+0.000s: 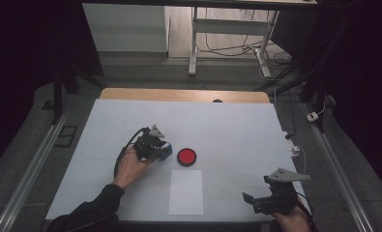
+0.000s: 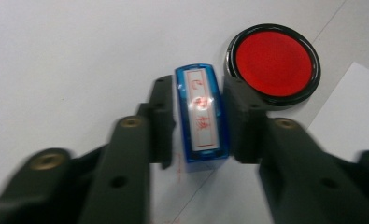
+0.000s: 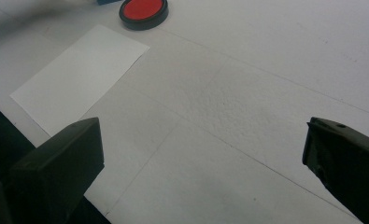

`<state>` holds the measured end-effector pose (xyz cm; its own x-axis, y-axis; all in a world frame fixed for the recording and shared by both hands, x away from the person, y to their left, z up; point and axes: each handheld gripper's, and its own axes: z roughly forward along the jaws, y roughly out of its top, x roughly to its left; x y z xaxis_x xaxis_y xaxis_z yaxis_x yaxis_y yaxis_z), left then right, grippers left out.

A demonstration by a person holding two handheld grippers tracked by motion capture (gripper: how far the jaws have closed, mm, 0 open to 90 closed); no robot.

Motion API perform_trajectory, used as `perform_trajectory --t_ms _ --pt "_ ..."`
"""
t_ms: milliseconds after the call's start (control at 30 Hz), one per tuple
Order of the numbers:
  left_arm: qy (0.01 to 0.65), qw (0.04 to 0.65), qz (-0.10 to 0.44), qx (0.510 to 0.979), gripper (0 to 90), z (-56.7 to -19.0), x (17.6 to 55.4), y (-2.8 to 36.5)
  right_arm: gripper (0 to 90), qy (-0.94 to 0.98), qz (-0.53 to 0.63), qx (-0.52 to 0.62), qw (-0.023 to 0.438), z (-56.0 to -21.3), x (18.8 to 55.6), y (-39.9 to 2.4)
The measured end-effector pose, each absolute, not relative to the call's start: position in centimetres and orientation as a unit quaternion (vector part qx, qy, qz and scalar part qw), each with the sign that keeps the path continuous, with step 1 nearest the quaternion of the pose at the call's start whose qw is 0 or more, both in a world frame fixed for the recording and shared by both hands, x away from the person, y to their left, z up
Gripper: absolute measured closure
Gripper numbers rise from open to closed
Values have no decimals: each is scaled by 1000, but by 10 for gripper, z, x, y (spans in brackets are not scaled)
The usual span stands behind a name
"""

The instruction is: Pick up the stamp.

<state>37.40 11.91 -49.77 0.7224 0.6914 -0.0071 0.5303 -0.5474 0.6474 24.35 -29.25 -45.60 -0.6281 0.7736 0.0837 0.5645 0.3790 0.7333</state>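
High view, left side: left gripper in the person's left hand, sleeve coming in from bottom edge, cable looping off behind it. Jaws point right toward the blue stamp, seen here as a small blue block at the jaw tips; grip itself too small to judge from up here. The left gripper view settles it: both black jaws pinch the blue stamp from either side, pads flat on its long sides. Stamp is translucent blue with a white label carrying red handwritten characters, visible in this close view, unreadable from above. Stamp stands on the white table cover.

Just right of the stamp: round red ink pad in a black rim, lid off. In the left gripper view the ink pad sits just beyond the right-hand jaw, very near it; touching or not, cannot tell.

Below the pad: white paper sheet, lying flat, near the front edge of the table. Its corner shows in the left gripper view.

Far right, bottom: right gripper in the right hand, well apart from stamp and pad. Right gripper view: jaws spread wide, bare table cover between them, paper and ink pad off in the distance at upper left.
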Motion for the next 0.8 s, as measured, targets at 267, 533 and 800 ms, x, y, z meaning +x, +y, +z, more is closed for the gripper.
perform_trajectory --t_ms 267,533,800 --pt "359 328 115 866 706 -497 375 123 0 818 380 409 139 -456 243 -293" --pt "356 336 115 864 706 -489 371 125 0 817 382 408 141 -456 243 -293" --pt "347 336 100 870 707 -483 363 128 0 819 379 408 141 -456 243 -292"
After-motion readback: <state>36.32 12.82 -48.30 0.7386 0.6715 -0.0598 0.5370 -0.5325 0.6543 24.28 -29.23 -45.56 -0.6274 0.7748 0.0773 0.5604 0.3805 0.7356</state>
